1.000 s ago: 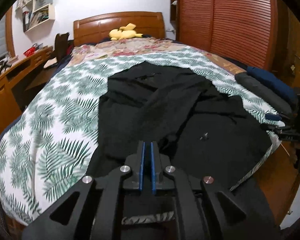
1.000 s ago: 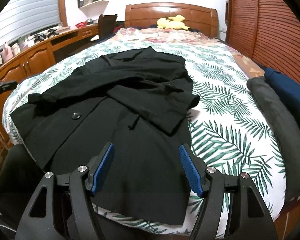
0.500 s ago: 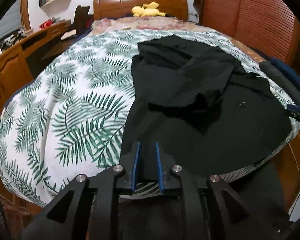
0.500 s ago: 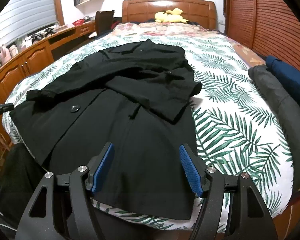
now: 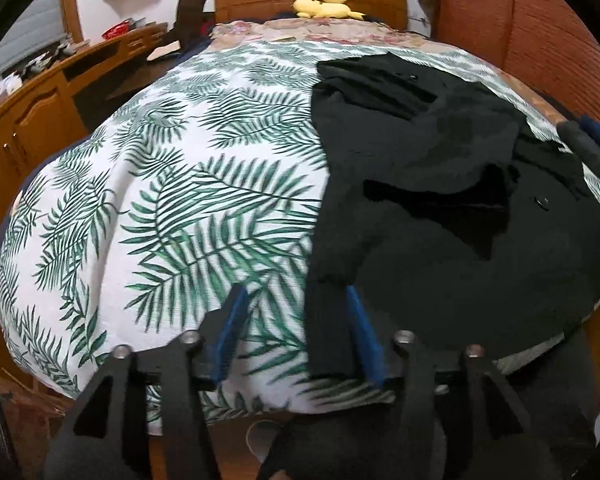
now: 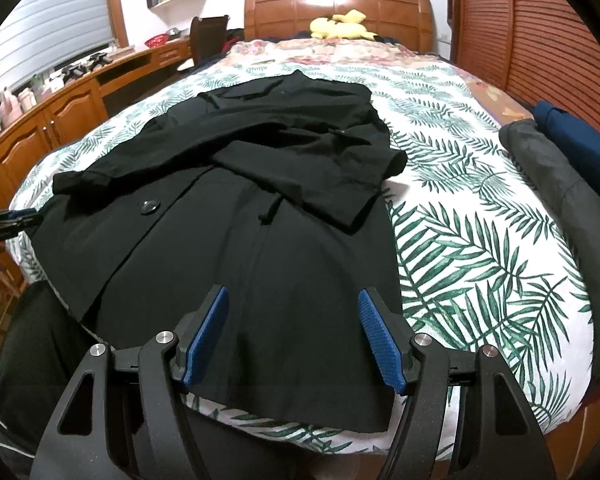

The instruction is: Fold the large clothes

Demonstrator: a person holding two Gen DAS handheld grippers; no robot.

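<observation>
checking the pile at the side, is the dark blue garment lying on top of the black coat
No, the dark blue garment lies at the bed's right edge beside a grey one, apart from the black coat.

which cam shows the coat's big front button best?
Right wrist view: the button sits clear on the spread black coat, large and sharp. Left wrist view shows it small, far right, slightly blurred.

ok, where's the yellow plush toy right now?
The yellow plush toy lies at the far end of the bed, against the wooden headboard, top centre in both wrist views, beyond the black coat.
</observation>
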